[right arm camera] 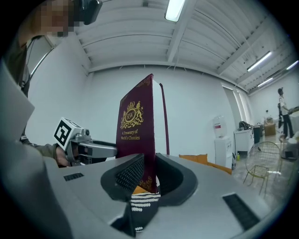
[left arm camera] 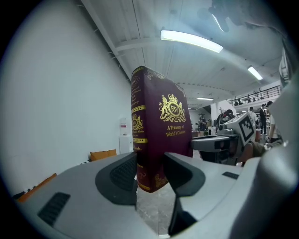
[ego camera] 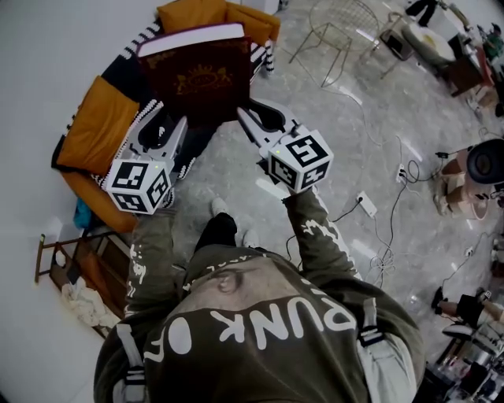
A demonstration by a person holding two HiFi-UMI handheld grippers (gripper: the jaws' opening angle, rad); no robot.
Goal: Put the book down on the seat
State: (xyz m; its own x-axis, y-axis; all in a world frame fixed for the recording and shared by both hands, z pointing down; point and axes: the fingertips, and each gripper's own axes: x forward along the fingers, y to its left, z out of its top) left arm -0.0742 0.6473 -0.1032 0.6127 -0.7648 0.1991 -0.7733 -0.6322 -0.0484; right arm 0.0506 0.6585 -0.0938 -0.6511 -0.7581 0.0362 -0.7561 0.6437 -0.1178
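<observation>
A thick maroon book (ego camera: 197, 79) with gold print and white page edges hangs over the orange seat (ego camera: 94, 130), held by both grippers. My left gripper (ego camera: 167, 123) clamps its lower left part; in the left gripper view the book (left arm camera: 159, 126) stands upright with its spine end pressed between the pads of the left gripper (left arm camera: 149, 164). My right gripper (ego camera: 253, 118) holds the lower right corner. There the maroon cover (right arm camera: 138, 126) is pinched between the ribbed pads of the right gripper (right arm camera: 149, 173). A black-and-white striped cloth (ego camera: 157, 102) lies on the seat under the book.
Orange cushions (ego camera: 216, 14) sit at the seat's far end. A wire chair (ego camera: 339, 31) stands on the marble floor to the right. Cables and a power strip (ego camera: 367, 205) trail on the floor. A low wooden rack (ego camera: 59, 264) stands by the wall at lower left.
</observation>
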